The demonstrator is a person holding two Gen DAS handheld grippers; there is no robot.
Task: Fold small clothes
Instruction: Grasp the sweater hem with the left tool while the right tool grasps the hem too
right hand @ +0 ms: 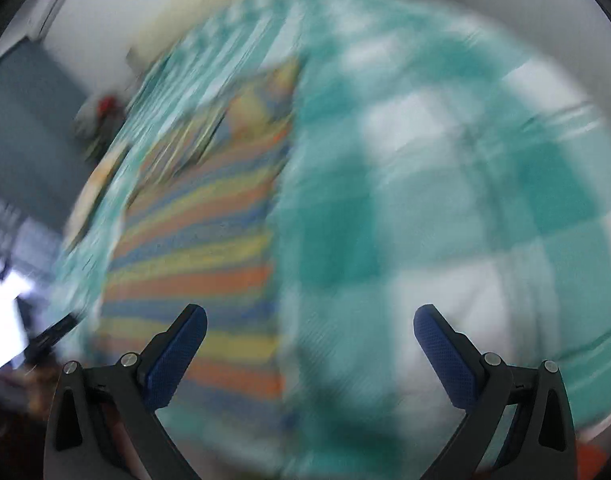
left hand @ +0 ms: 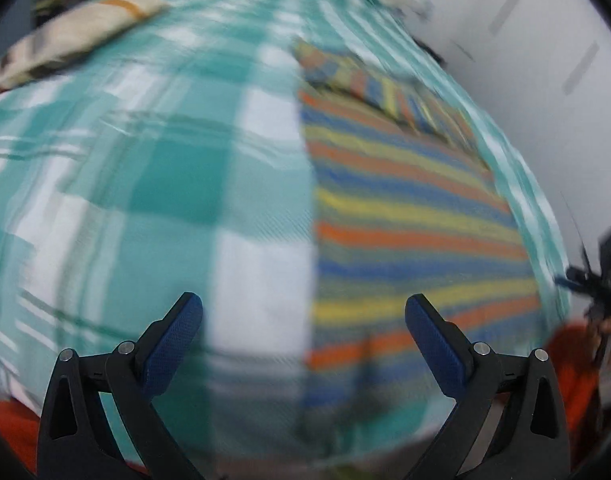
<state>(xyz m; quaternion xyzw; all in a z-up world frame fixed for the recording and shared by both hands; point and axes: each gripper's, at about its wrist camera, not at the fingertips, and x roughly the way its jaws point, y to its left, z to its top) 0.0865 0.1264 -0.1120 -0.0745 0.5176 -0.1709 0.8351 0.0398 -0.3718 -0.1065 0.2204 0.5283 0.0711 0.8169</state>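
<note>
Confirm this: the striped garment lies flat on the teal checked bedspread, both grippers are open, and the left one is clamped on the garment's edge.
Not quite. In the left wrist view the left gripper holds nothing; its jaws stand wide apart above the striped garment. The rest stands: the garment lies on the teal checked bedspread, and the right gripper is open too.

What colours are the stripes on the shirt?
Orange, yellow and blue stripes on the shirt, clearest in the left wrist view.

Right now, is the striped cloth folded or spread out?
Spread flat on the checked sheet: the striped cloth shows one broad panel. Its far end looks folded; blur hides detail.
</note>
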